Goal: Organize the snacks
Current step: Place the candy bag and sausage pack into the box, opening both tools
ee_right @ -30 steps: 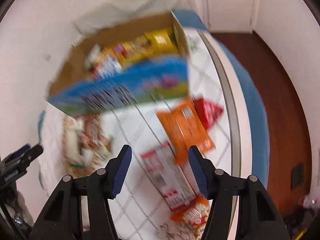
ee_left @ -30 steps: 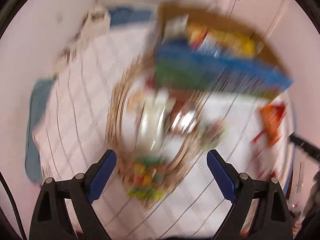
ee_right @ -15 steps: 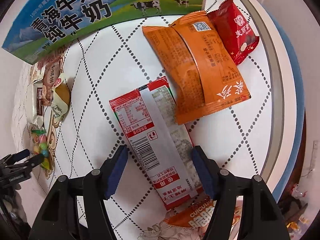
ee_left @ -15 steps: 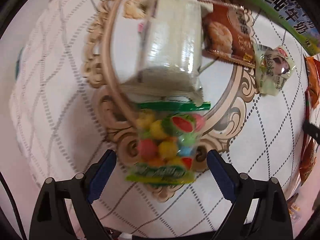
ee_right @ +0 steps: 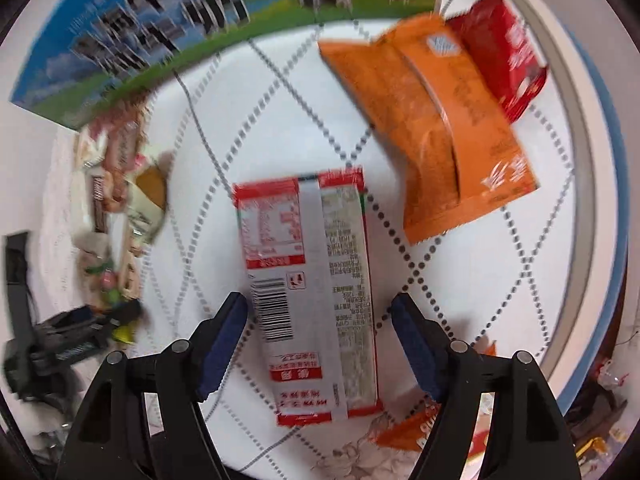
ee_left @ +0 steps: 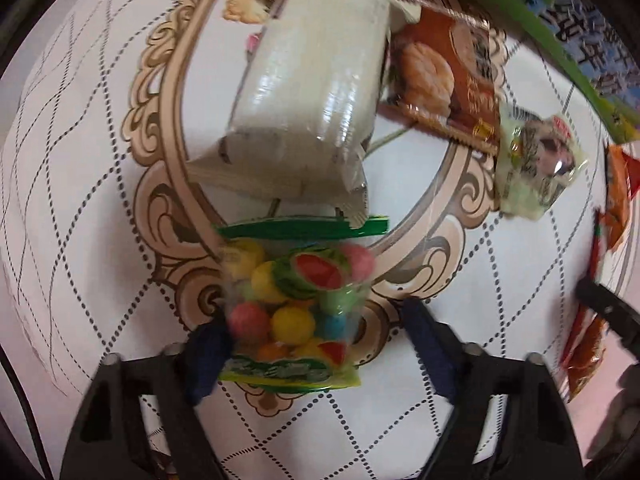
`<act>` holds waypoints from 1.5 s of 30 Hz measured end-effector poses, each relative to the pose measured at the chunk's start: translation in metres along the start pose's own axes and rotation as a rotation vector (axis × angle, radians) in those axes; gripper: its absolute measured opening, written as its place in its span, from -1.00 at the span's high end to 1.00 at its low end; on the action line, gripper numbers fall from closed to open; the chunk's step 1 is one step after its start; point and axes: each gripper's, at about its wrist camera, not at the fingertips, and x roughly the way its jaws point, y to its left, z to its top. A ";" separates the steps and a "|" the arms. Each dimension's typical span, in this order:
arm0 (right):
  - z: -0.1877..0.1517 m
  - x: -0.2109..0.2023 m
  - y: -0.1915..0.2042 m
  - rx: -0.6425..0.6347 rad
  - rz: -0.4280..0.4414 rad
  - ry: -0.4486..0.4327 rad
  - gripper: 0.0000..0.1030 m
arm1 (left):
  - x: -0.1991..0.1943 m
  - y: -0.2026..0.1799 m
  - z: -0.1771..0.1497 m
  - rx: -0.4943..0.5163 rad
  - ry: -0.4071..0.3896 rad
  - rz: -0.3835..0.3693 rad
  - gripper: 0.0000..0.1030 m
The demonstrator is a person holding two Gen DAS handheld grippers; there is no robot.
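A clear bag of coloured candy balls [ee_left: 292, 308] lies on the white tablecloth [ee_left: 80, 200], between the fingers of my left gripper [ee_left: 312, 320]. Its jaws are closing: the left pad meets the bag's edge, while the right pad stands a little off it. In the right wrist view a red and silver packet [ee_right: 312, 280] lies flat between the fingers of my right gripper [ee_right: 320, 304]. Those jaws are opening, with a small gap on each side of the packet. Both grippers point down at the table.
A white wrapped block [ee_left: 308, 92], a brown biscuit packet [ee_left: 444, 76] and a small pale packet [ee_left: 536, 164] lie beyond the candy. A blue-green milk carton box [ee_right: 160, 32] stands at the back. An orange bag [ee_right: 436, 128] overlaps a red packet [ee_right: 508, 60] near the table's rim [ee_right: 580, 160].
Both grippers have come down close to the table. The left jaws have narrowed around the candy bag. The right jaws have widened around the red and silver packet.
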 end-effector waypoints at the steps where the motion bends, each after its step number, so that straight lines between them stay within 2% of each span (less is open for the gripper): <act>1: -0.001 0.001 0.002 -0.017 -0.013 -0.014 -0.40 | -0.001 0.001 -0.001 -0.003 -0.003 0.003 -0.04; 3: -0.004 0.000 0.006 -0.029 -0.022 -0.025 -0.16 | -0.004 0.004 -0.003 -0.006 -0.009 -0.003 0.01; 6: -0.009 -0.004 0.012 -0.037 -0.023 -0.036 -0.05 | -0.012 -0.005 -0.010 -0.007 -0.015 0.001 0.03; 11: -0.016 -0.009 0.034 -0.040 0.013 -0.038 0.02 | -0.029 -0.013 -0.029 0.003 -0.015 -0.021 0.04; 15: -0.022 -0.020 0.040 -0.034 0.059 -0.047 0.03 | -0.055 -0.038 -0.044 0.055 -0.040 -0.049 0.04; 21: -0.018 -0.051 0.043 -0.005 0.150 -0.083 0.04 | -0.112 -0.073 -0.038 0.100 -0.110 -0.145 0.04; 25: -0.003 -0.102 0.040 -0.003 0.205 -0.169 0.04 | -0.163 -0.102 -0.024 0.135 -0.205 -0.211 0.04; 29: 0.031 -0.155 0.040 -0.019 0.223 -0.273 0.04 | -0.203 -0.122 0.022 0.183 -0.278 -0.237 0.04; 32: 0.068 -0.185 0.042 -0.037 0.197 -0.345 0.04 | -0.223 -0.146 0.061 0.209 -0.322 -0.242 0.04; 34: 0.090 -0.196 0.042 -0.047 0.166 -0.380 0.04 | -0.230 -0.148 0.094 0.206 -0.325 -0.246 0.04; 38: 0.138 -0.200 0.043 -0.046 0.117 -0.401 0.04 | -0.215 -0.162 0.154 0.190 -0.271 -0.236 0.04; 45: 0.207 -0.164 0.028 -0.025 0.046 -0.322 0.04 | -0.164 -0.177 0.218 0.107 -0.142 -0.251 0.04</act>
